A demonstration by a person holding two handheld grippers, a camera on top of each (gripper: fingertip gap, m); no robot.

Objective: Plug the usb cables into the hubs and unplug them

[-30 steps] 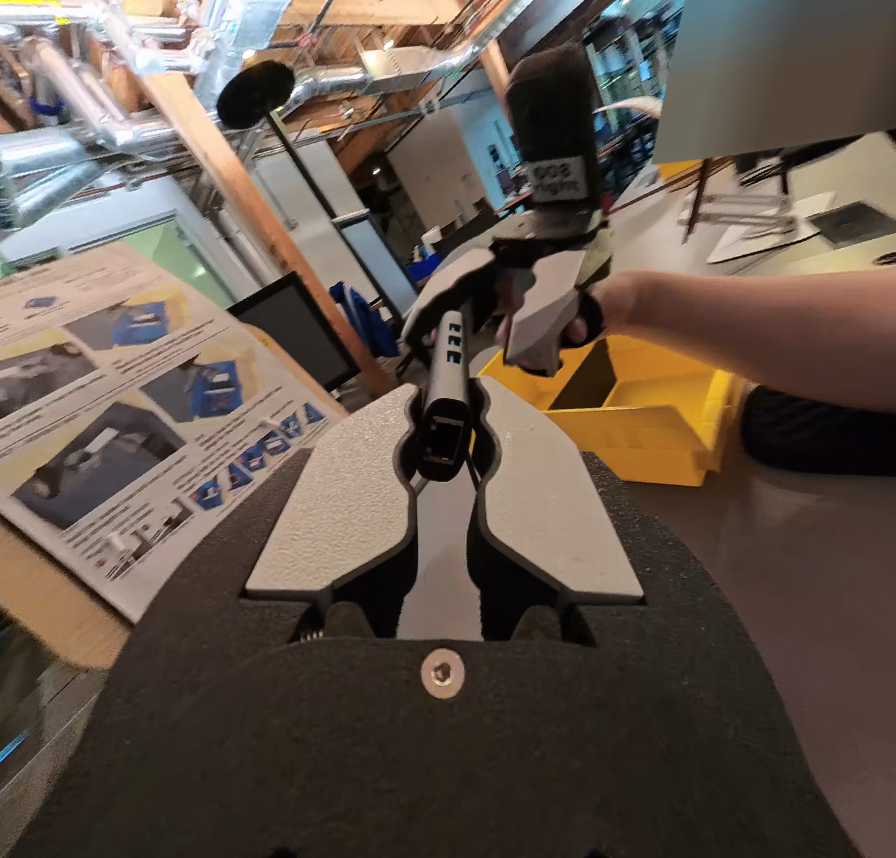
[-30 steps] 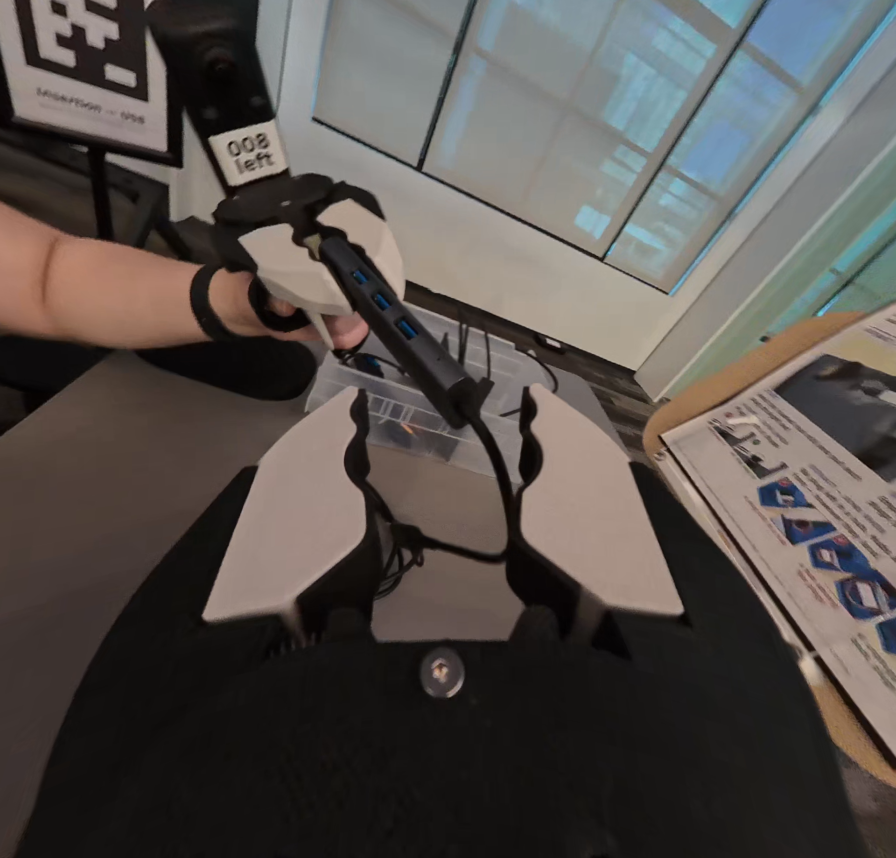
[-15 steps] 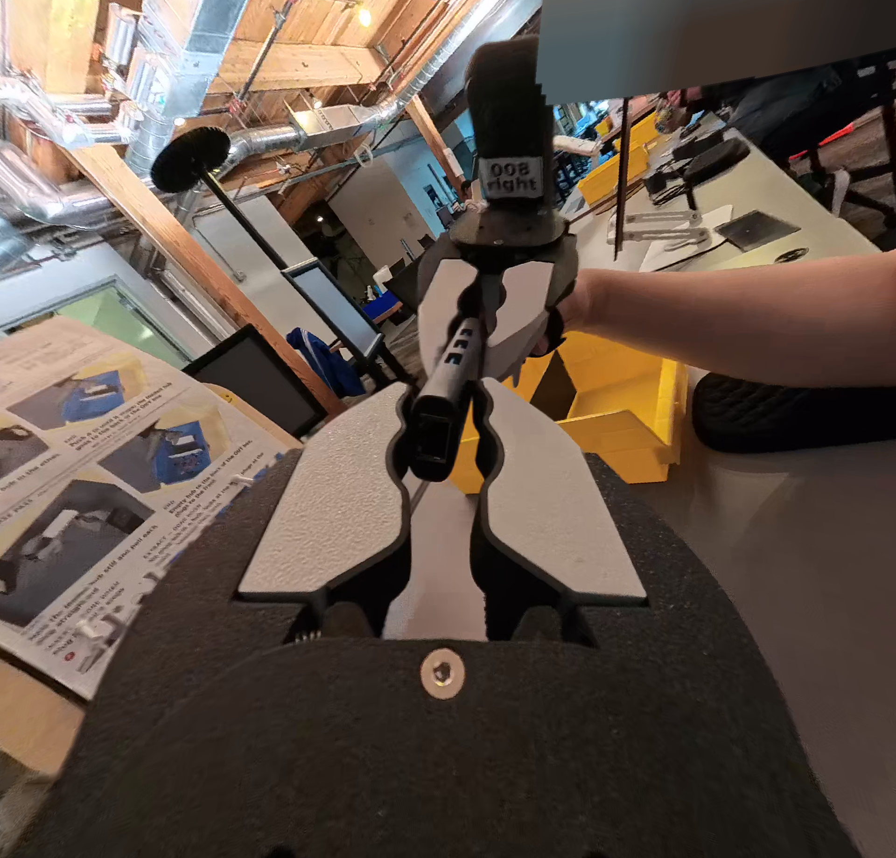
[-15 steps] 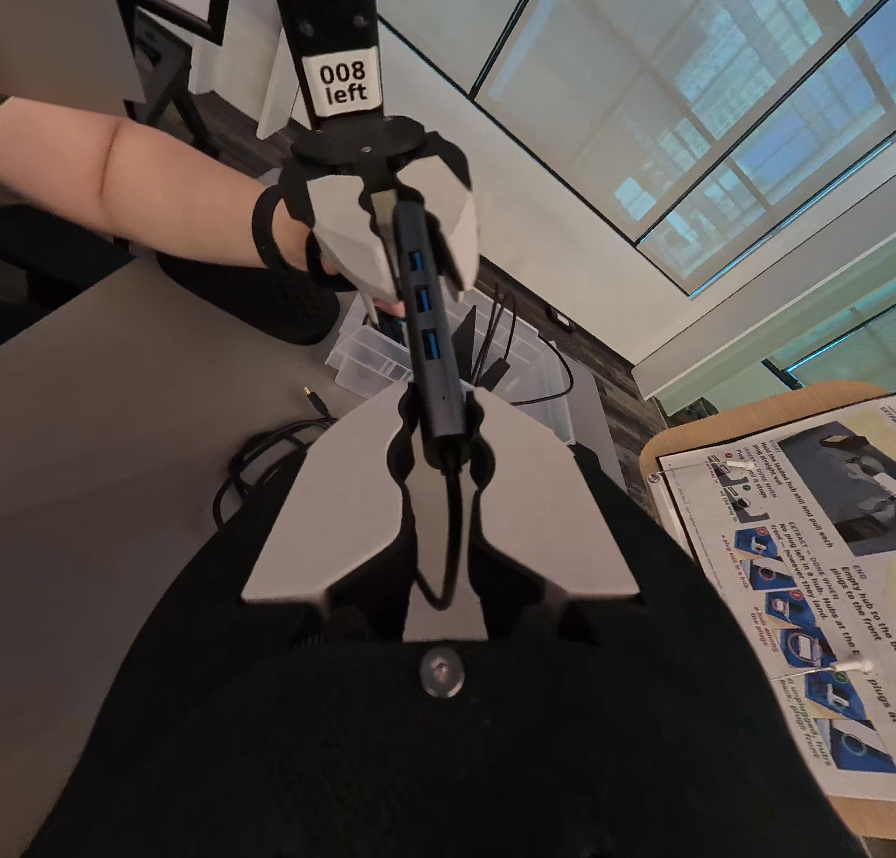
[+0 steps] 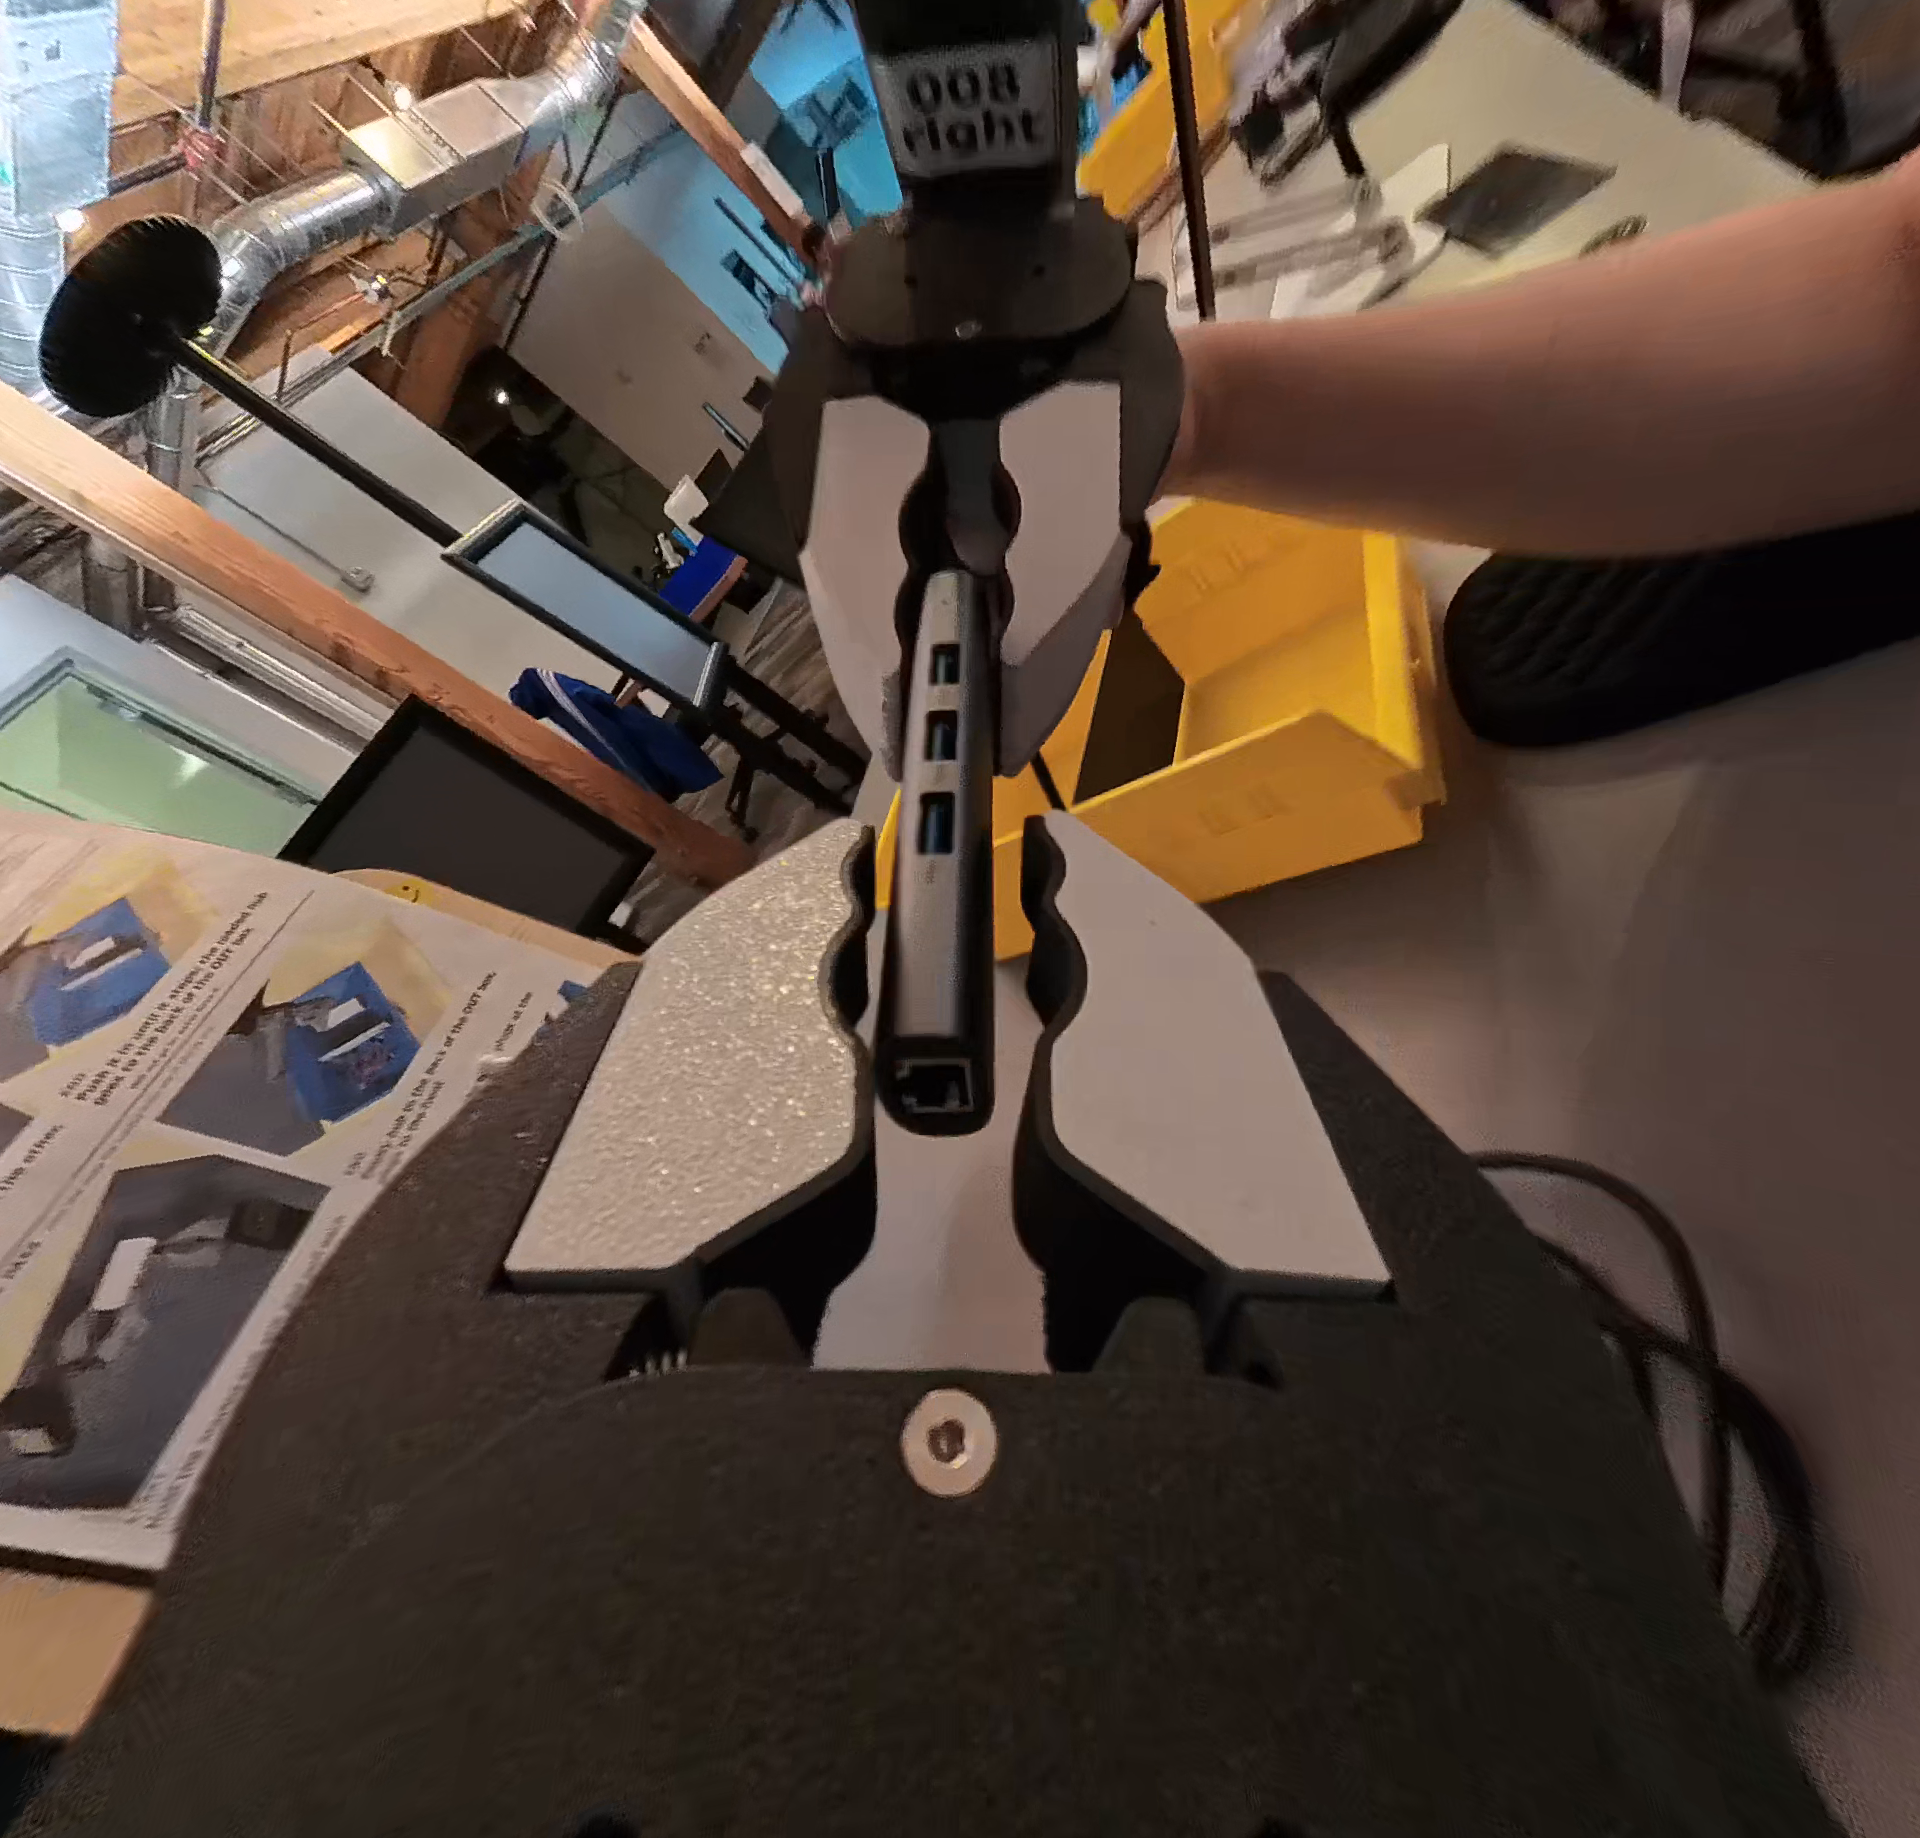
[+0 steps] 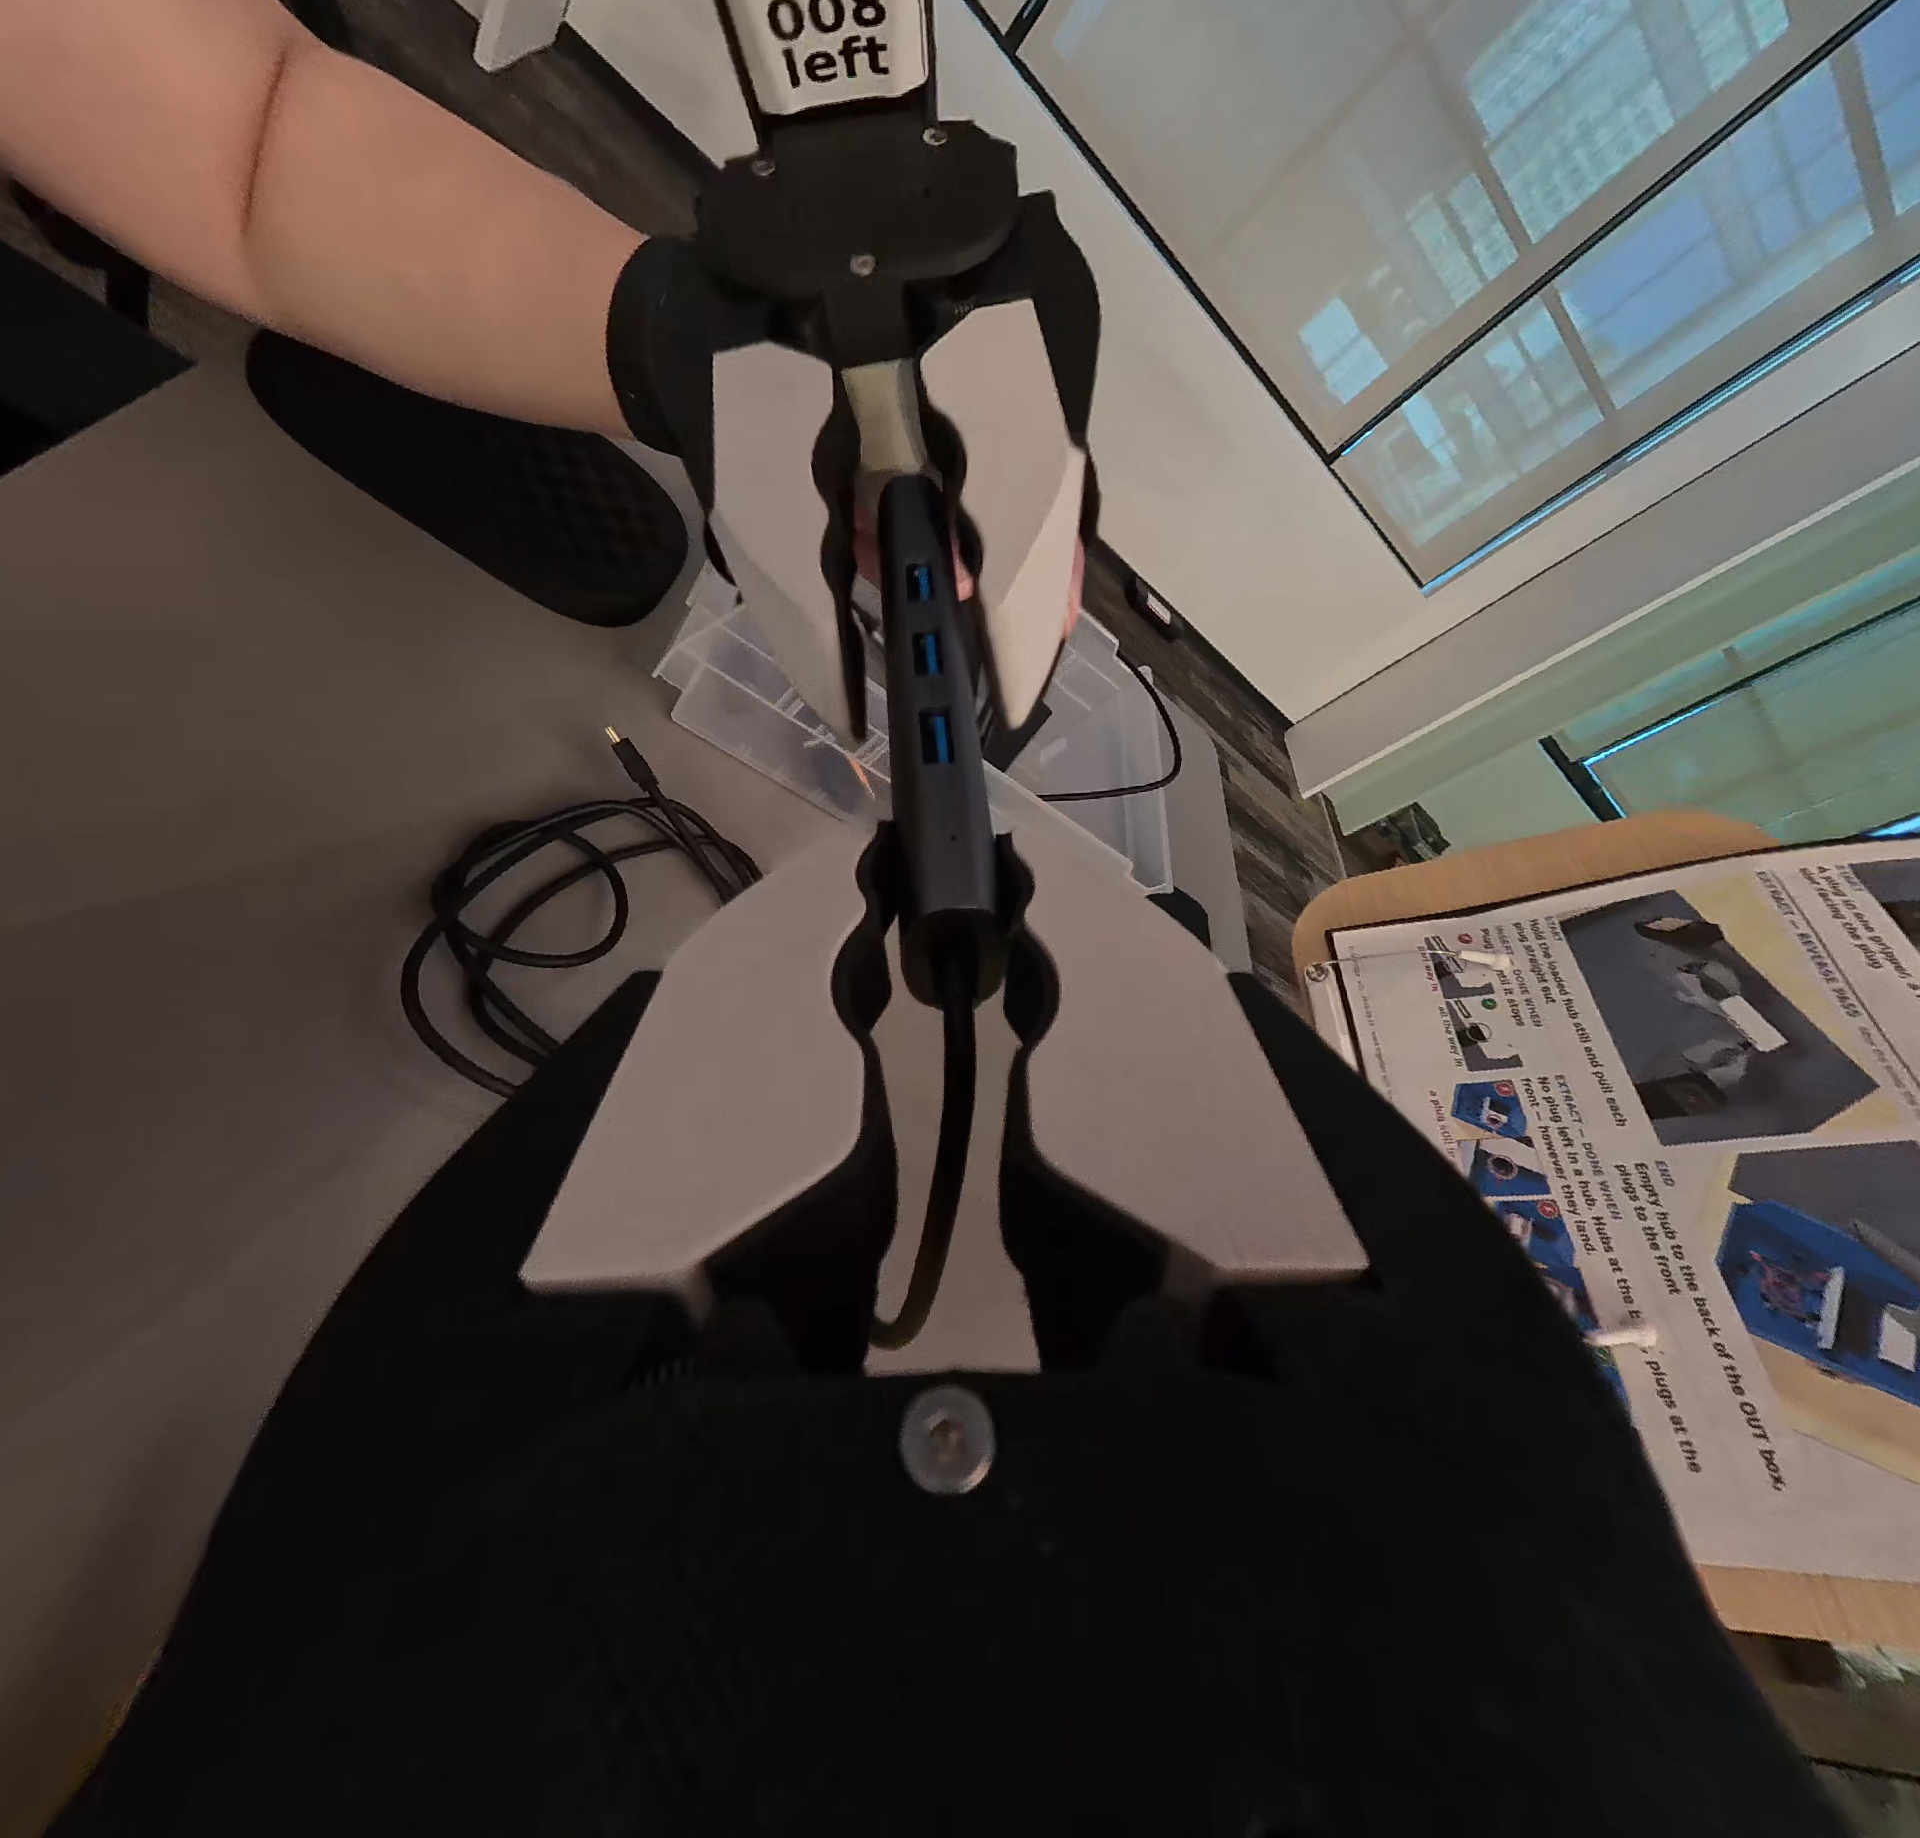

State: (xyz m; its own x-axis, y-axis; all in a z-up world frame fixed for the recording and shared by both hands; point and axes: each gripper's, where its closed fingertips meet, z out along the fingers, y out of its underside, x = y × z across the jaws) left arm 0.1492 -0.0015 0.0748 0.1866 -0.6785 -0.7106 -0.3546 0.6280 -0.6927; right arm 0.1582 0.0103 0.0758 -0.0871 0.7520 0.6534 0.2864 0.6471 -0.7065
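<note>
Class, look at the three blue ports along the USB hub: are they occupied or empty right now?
Empty. All three blue ports on the hub show open slots with no plug seated; a loose cable lies coiled on the table.

Each wrist camera sits just behind its own fingers, looking along them at the dark hub (image 5: 932,967) from opposite ends (so each sees the other head-on). Both views are very near and share the hub (image 6: 940,812).
</note>
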